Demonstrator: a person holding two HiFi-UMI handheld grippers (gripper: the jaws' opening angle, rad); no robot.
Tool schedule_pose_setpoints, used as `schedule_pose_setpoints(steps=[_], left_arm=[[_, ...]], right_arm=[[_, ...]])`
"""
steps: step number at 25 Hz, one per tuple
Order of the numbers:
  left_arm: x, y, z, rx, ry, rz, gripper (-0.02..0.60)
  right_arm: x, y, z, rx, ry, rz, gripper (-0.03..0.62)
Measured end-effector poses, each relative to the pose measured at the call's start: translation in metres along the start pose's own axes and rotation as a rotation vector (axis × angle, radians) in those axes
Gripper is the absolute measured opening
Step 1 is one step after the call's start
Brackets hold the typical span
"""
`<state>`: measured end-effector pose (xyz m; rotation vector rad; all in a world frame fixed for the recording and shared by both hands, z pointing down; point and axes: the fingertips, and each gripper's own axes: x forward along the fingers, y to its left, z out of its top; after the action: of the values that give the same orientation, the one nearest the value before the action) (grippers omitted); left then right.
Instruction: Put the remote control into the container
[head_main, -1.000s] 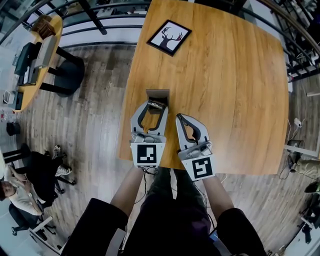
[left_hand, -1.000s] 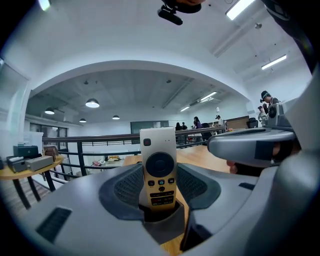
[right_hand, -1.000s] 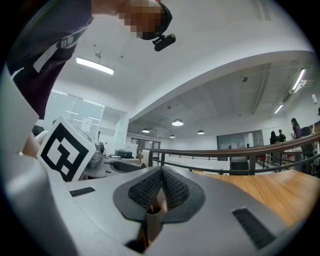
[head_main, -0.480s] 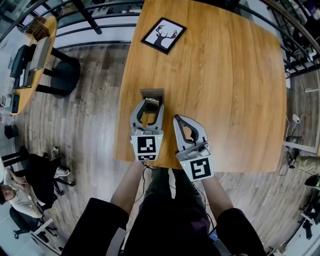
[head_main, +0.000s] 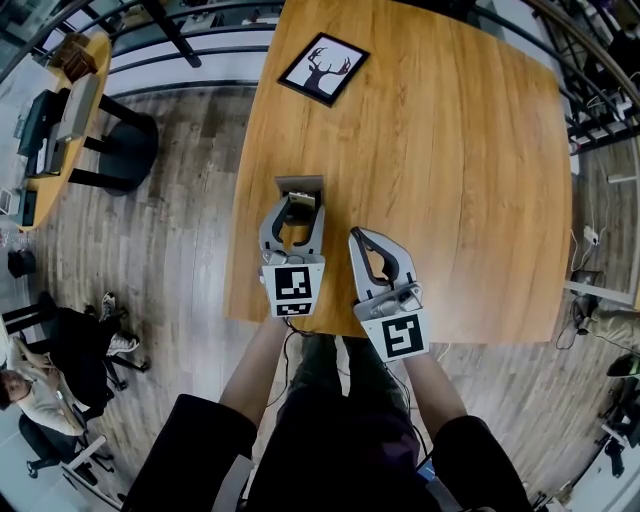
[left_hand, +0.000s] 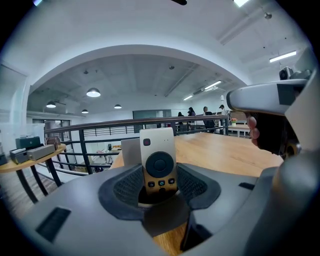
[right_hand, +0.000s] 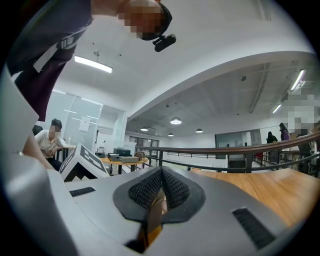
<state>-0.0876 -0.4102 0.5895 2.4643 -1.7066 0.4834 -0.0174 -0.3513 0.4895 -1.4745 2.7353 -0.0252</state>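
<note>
Risk of remote control (left_hand: 159, 162), pinched upright in left gripper (head_main: 303, 201) fingers, clipping container (head_main: 300, 183) rim and toppling it near worktop (head_main: 450, 150) edge; right gripper (head_main: 356, 236) fingers closed, empty.

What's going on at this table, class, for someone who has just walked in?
A person's left hand-held gripper grips a beige remote control upright, right by the grey container on the wooden table; it is not released yet. The right hand-held gripper is shut and empty, beside the left one near the table's edge.
</note>
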Motion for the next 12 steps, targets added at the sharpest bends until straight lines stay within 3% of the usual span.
schedule_pose_setpoints(steps=[6,9,12], left_arm=[[0.0,-0.002,0.002,0.024,-0.012,0.012,0.21],[-0.003,0.0,0.006,0.015,-0.032,0.009,0.26],[-0.01,-0.001,0.01,0.012,-0.044,0.009,0.272]], right_arm=[[-0.004,-0.002,0.001,-0.001,-0.001,-0.005,0.018],[-0.005,-0.003,0.002,-0.002,-0.004,-0.007,0.018],[-0.008,-0.003,0.003,-0.001,-0.005,-0.009,0.018]])
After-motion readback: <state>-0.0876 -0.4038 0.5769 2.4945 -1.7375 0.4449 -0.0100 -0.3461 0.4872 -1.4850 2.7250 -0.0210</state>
